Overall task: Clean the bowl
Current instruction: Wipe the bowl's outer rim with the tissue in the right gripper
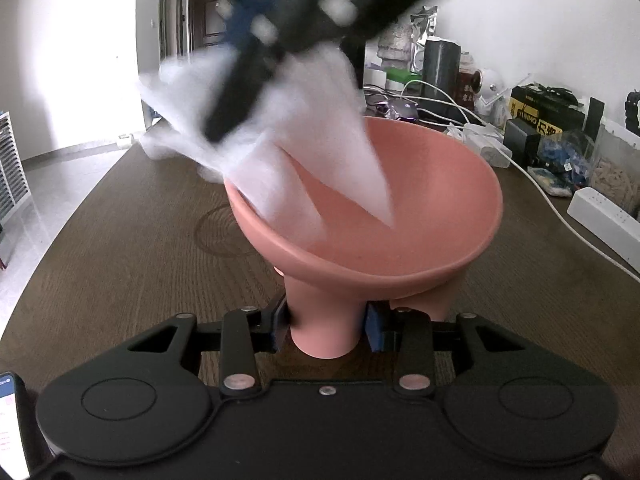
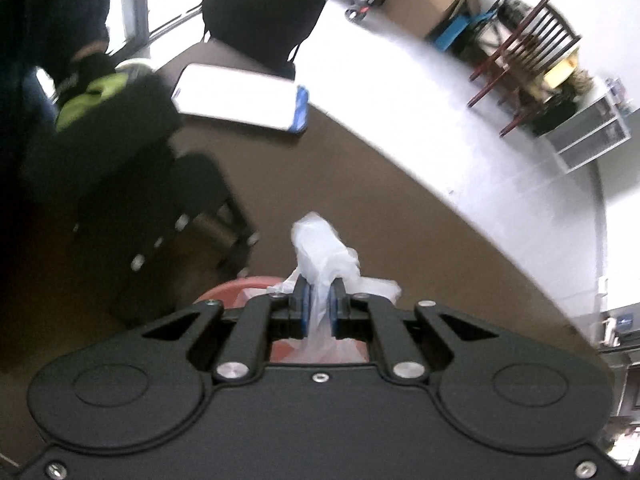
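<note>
Left fingers pinching bowl foot, right fingers pinching tissue above rim.

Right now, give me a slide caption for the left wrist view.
Left gripper clamps the pink bowl's foot while the right gripper holds a white cloth over it.

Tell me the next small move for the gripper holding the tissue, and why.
Probably lower the right gripper so the white tissue presses on the pink bowl wall again: only its tips hang inside, while the left gripper clamps the bowl's foot steady.
</note>
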Action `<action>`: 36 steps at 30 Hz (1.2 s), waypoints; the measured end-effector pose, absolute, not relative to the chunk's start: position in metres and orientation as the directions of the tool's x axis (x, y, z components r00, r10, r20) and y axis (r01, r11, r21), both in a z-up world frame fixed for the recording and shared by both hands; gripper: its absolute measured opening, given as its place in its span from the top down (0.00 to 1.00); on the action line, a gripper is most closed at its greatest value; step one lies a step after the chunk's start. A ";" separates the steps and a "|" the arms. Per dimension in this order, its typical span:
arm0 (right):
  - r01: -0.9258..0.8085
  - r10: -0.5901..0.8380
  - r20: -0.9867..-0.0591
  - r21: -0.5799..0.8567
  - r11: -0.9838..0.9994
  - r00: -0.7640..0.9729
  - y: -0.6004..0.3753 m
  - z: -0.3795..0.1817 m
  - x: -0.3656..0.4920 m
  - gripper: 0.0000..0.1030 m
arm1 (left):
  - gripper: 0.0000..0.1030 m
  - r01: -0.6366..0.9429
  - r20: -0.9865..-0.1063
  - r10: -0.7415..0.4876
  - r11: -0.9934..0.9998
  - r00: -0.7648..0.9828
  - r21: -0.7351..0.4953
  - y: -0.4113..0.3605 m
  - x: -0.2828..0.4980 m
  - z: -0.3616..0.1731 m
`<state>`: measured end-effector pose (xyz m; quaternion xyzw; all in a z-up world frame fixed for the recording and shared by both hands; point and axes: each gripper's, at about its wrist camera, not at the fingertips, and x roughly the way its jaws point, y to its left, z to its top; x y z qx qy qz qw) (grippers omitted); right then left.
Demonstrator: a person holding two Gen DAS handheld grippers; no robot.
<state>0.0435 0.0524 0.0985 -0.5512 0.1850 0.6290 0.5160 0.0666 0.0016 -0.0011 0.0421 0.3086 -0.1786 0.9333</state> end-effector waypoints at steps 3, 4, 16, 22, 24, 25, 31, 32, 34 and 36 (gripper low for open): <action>-0.851 0.438 -0.885 -0.347 -0.396 0.157 0.066 0.093 0.053 0.91 | 0.63 0.359 -0.592 -0.305 0.933 0.746 -0.028 -0.003 0.065 0.000; -0.848 0.428 -0.888 -0.353 -0.395 0.170 0.068 0.088 0.058 0.91 | 0.63 0.359 -0.592 -0.304 0.933 0.746 -0.026 -0.003 0.065 0.000; -0.919 0.228 -0.941 -0.304 -0.250 0.249 0.008 0.062 0.122 0.91 | 0.63 0.359 -0.592 -0.310 0.933 0.744 -0.037 -0.003 0.068 -0.002; -0.944 0.179 -0.960 -0.251 -0.212 0.215 -0.036 0.059 0.108 0.91 | 0.63 0.359 -0.592 -0.311 0.932 0.744 -0.039 -0.005 0.069 -0.002; -0.944 0.165 -0.965 -0.237 -0.229 0.203 -0.046 0.058 0.097 0.91 | 0.63 0.359 -0.592 -0.311 0.933 0.744 -0.038 -0.005 0.069 -0.002; -0.944 0.159 -0.968 -0.227 -0.240 0.192 -0.051 0.058 0.089 0.91 | 0.63 0.359 -0.592 -0.310 0.933 0.744 -0.037 -0.006 0.069 -0.002; -0.925 0.158 -0.980 -0.170 -0.339 0.123 -0.062 0.059 0.040 0.91 | 0.63 0.360 -0.592 -0.307 0.933 0.745 -0.031 -0.005 0.069 -0.003; -0.919 0.162 -0.981 -0.162 -0.360 0.109 -0.061 0.059 0.031 0.91 | 0.63 0.360 -0.592 -0.306 0.933 0.746 -0.029 -0.006 0.069 -0.003; -0.906 0.177 -0.980 -0.153 -0.395 0.088 -0.055 0.061 0.016 0.91 | 0.63 0.360 -0.592 -0.305 0.933 0.746 -0.026 -0.005 0.068 -0.003; -0.893 0.208 -0.977 -0.140 -0.427 0.054 -0.042 0.067 0.001 0.91 | 0.63 0.360 -0.592 -0.304 0.933 0.747 -0.024 -0.005 0.068 -0.003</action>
